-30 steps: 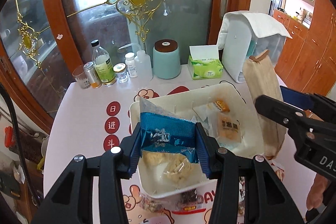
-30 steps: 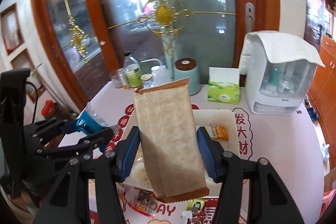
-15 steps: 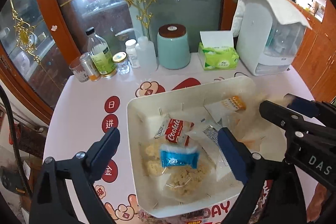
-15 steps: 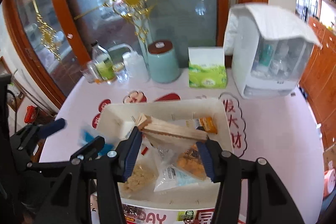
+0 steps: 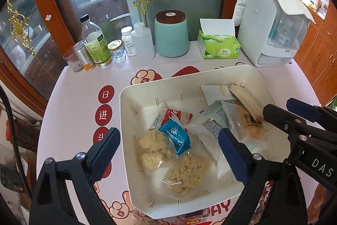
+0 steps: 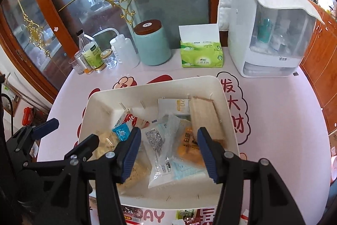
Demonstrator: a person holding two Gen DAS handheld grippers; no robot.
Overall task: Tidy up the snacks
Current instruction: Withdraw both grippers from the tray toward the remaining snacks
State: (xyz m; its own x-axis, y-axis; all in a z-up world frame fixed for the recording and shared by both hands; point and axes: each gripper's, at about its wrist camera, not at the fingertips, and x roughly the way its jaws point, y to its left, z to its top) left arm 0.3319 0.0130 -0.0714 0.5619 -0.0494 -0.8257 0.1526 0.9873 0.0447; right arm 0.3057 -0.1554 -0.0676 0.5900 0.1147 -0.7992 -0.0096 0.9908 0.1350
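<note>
I count one white bin (image 5: 248, 75) on the pink surface (image 5: 80, 88), and the snacks lie inside it. In it I see one blue packet (image 5: 175, 136) near the middle, two clear bags of pale puffed snack (image 5: 186, 169) at the near left, one red and white cookie pack (image 5: 168, 116) further back, one orange snack pack (image 6: 187, 145) and one brown paper bag (image 6: 205, 117) lying flat along the right side. Some clear and white wrappers lie between them, overlapping, so I cannot count those surely.

My left gripper (image 5: 168, 153) stands wide and released over the bin, nothing between its fingers. My right gripper (image 6: 168, 149) is opening over the right half of the bin; the orange pack and clear wrappers lie below the gap, and its right finger (image 6: 207, 153) sits just beside the near end of the brown bag. I cannot tell whether it touches.

At the far edge stand one teal jar (image 5: 171, 34), one green tissue box (image 5: 219, 48), one white appliance (image 5: 271, 24) under a cloth, and a cluster of small bottles (image 5: 99, 46) at the far left, partly covering each other. More wrappers (image 6: 187, 215) by the near rim are cut off by the picture edge.
</note>
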